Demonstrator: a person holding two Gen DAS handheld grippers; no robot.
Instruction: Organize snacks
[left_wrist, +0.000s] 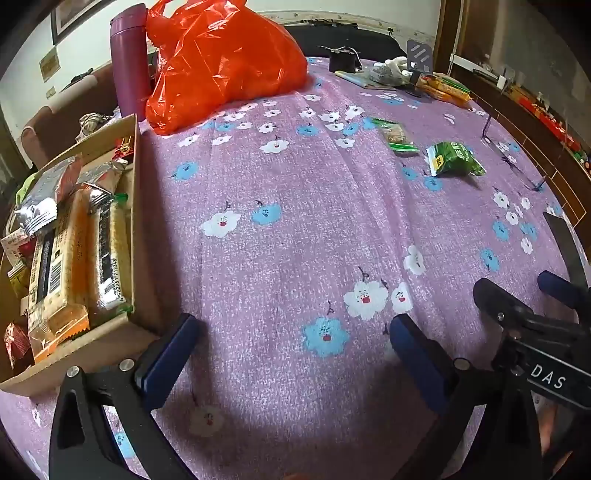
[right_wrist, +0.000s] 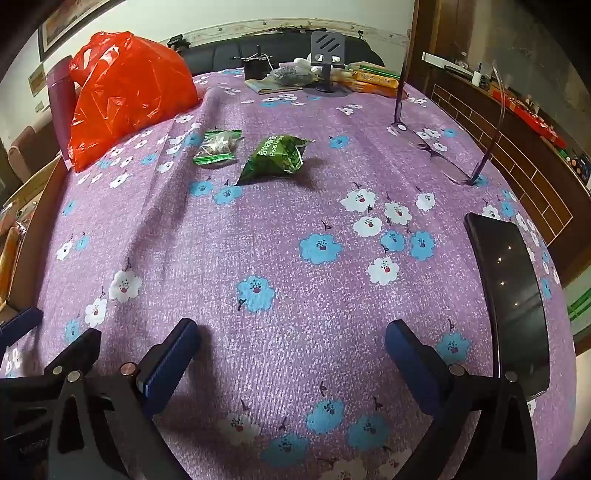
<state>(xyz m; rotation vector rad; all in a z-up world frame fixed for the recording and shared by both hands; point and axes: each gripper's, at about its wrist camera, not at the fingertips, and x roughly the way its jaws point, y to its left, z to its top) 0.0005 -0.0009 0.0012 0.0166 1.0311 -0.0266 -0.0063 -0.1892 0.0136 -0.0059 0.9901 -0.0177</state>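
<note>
A cardboard box (left_wrist: 131, 155) at the left holds several wrapped snack bars (left_wrist: 70, 258) and silver packets. Two loose snacks lie on the purple flowered tablecloth (left_wrist: 295, 229): a green pea-snack bag (left_wrist: 452, 158) (right_wrist: 277, 157) and a small clear green-edged packet (left_wrist: 395, 134) (right_wrist: 218, 146). My left gripper (left_wrist: 293, 332) is open and empty, low over the cloth beside the box's near corner. My right gripper (right_wrist: 291, 339) is open and empty, well short of the two snacks; it also shows in the left wrist view (left_wrist: 532, 295).
A big orange plastic bag (left_wrist: 221, 62) (right_wrist: 129, 92) and a purple flask (left_wrist: 129, 62) stand at the back left. A black phone (right_wrist: 509, 302) lies at the right. Glasses (right_wrist: 443, 147), a phone stand (right_wrist: 327, 51) and orange packs (right_wrist: 373, 83) sit behind.
</note>
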